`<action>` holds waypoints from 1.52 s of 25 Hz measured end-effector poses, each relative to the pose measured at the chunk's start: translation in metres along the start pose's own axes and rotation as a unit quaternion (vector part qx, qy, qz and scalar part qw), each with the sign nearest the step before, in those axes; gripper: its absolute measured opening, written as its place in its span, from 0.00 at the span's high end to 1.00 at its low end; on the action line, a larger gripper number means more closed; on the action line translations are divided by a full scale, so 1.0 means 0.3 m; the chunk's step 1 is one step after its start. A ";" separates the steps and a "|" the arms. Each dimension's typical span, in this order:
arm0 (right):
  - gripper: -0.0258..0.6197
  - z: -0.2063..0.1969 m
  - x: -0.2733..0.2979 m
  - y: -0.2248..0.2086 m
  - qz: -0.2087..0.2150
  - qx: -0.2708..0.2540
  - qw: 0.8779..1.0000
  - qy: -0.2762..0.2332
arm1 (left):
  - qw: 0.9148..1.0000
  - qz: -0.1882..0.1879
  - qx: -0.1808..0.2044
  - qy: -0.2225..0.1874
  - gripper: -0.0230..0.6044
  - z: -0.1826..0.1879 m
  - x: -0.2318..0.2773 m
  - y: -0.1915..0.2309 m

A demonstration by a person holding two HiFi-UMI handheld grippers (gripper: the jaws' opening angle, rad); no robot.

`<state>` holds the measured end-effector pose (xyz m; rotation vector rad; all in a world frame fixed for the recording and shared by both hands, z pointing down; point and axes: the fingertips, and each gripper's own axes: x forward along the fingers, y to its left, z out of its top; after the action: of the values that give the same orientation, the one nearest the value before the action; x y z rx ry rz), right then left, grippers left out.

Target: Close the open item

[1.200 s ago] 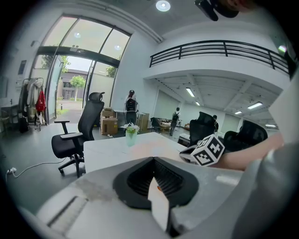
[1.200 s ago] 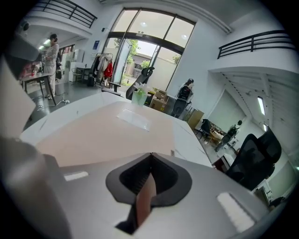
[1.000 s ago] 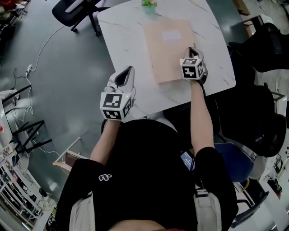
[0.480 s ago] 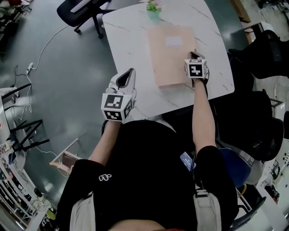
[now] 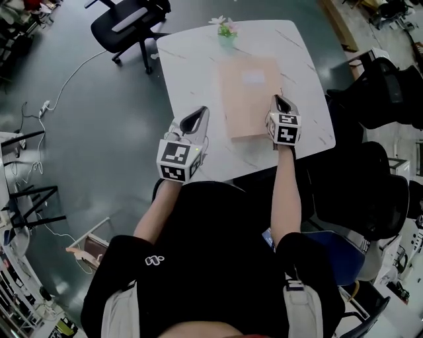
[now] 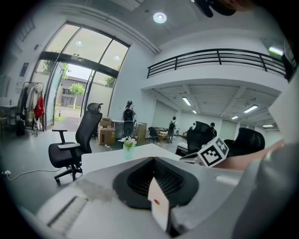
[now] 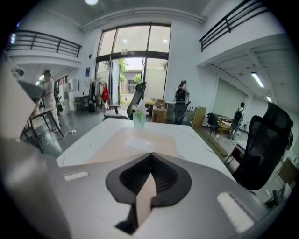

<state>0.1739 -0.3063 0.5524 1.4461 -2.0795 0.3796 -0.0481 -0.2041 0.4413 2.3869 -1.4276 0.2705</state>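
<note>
A tan folder [image 5: 248, 92] with a white label lies flat on the white marble table [image 5: 198, 59]; nothing on it stands open in these views. My right gripper [image 5: 276, 98] is shut and empty at the folder's right edge, near its front corner. In the right gripper view the folder [image 7: 135, 142] stretches away just beyond the closed jaws [image 7: 150, 154]. My left gripper [image 5: 201, 109] is shut on nothing at the table's near left edge, left of the folder. Its closed tips [image 6: 152, 158] point across the table top.
A small vase of flowers [image 5: 227, 30] stands at the table's far edge beyond the folder. A black office chair [image 5: 129, 20] is on the floor at the far left. Dark chairs [image 5: 390, 86] crowd the table's right side. Cables lie on the floor at the left.
Both grippers have stayed shut. The left gripper has come in over the table's near left edge. The right gripper has slid slightly back along the folder's right edge.
</note>
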 end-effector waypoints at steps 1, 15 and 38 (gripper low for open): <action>0.97 0.036 -0.043 0.024 0.004 0.011 1.000 -0.026 | 1.000 -0.003 0.001 -0.004 0.96 0.010 0.002 -0.006; 0.98 0.396 -0.548 0.340 0.086 0.035 0.960 -0.264 | 0.997 -0.023 0.035 -0.070 0.96 0.199 -0.027 -0.085; 0.98 0.366 -0.570 0.387 0.086 0.061 0.962 -0.253 | 0.996 -0.025 0.033 -0.081 0.96 0.187 -0.048 -0.110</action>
<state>0.0777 -0.1910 0.3730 1.5575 -2.6415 0.2211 -0.0268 -0.1999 0.3784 2.5450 -1.4472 0.1150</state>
